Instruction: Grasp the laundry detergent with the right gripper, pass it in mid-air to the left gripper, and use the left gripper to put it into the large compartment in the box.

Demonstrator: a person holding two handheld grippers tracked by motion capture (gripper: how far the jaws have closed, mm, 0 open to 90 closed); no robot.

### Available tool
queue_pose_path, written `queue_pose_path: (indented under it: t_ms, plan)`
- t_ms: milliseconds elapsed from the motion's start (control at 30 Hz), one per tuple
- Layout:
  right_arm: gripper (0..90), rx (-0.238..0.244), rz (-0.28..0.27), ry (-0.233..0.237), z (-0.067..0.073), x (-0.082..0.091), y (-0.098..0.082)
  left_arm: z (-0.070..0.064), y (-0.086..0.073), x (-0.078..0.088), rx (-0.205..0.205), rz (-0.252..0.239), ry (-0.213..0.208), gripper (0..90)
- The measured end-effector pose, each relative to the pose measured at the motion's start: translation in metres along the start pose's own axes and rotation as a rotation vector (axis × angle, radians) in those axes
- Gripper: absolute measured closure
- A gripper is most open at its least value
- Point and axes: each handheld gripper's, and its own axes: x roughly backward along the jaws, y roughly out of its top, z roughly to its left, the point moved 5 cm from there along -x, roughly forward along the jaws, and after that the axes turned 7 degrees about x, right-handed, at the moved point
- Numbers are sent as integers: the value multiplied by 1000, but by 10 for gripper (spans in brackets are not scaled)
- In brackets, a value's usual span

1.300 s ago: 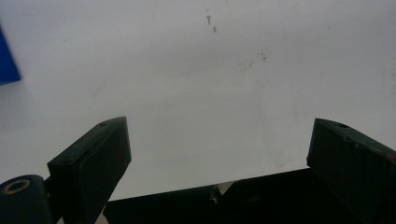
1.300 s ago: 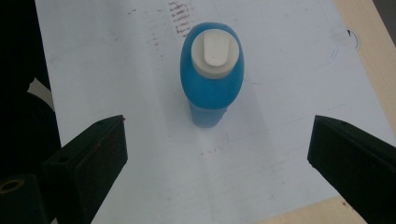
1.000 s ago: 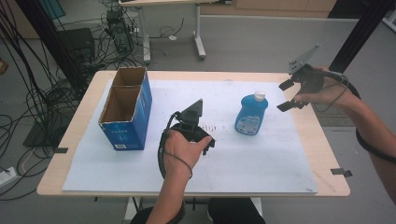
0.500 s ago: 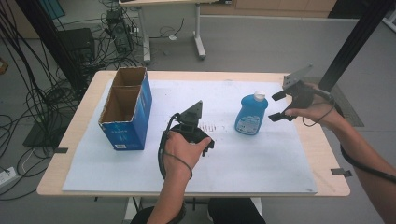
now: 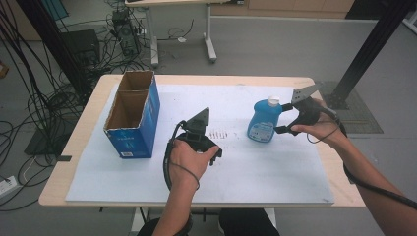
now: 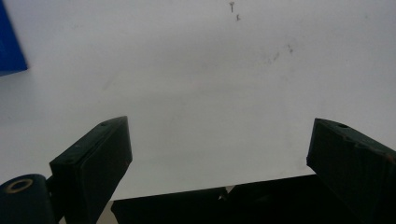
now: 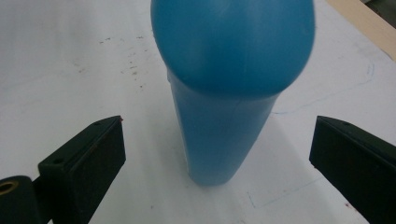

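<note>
A table [image 5: 88,142] carries white sheet [image 5: 275,172], box [image 5: 130,123], bottle [image 5: 263,122].

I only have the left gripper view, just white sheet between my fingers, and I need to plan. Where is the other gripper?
Observer: The right gripper is at the blue plastic bottle with the white cap, on the table's right half.
Operator: Has it gripped the bottle?
Observer: No. In the right gripper view its fingers stand wide apart, with clear gaps on both sides of the bottle.
Operator: Is the bottle upright?
Observer: Yes, it stands upright on the white sheet.
Operator: Anything near me?
Observer: An open blue cardboard box, to the left of the left gripper in the high view.
</note>
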Motion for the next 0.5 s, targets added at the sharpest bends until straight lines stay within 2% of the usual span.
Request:
queue_pose_path:
  t_ms: [433,500]
  plan:
    - [29,11,-49,-21,3,-20,-12,2,1,-5,7,10,3,68]
    - [27,-5,-55,-24,4,-22,-13,2,2,-5,8,7,3,68]
